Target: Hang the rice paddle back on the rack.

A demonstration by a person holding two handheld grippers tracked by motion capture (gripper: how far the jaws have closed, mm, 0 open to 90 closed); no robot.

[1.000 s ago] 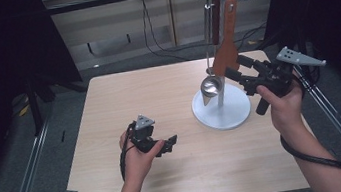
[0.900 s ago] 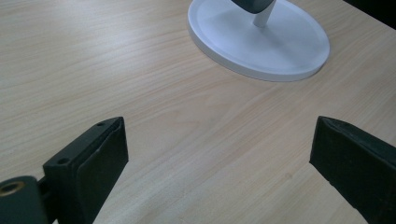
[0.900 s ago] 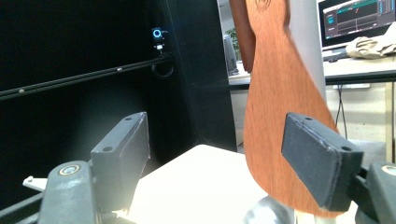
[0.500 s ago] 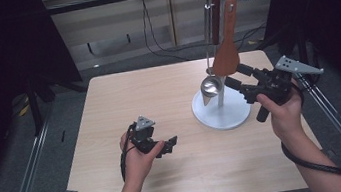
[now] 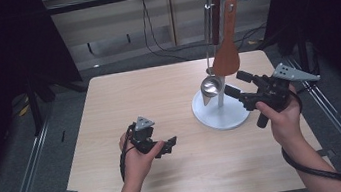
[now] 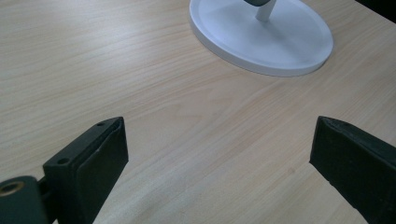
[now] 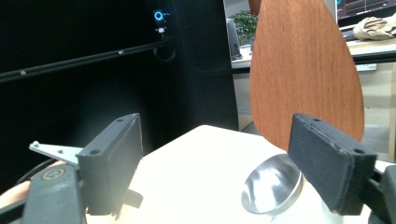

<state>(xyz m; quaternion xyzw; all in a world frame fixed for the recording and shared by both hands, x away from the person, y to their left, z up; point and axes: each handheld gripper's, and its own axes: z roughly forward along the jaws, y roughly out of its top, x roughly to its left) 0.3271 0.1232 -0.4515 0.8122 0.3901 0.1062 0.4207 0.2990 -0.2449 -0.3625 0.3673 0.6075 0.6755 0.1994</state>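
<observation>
Two utensils hang from the white rack on the desk's right side: a wooden spatula and a steel ladle. The right claw, jaws apart, sits just right of them. The left claw, also apart, rests low on the near desk.

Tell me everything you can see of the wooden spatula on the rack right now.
The wooden spatula hangs upright from a hook near the top of the white rack, handle up and blade down. It looks like reddish-brown wood with a slim handle and a broad, rounded blade showing fine grain. The blade hangs above the rack's round base, beside a steel ladle. The right claw is open close by the blade, its jaws not touching it.
</observation>
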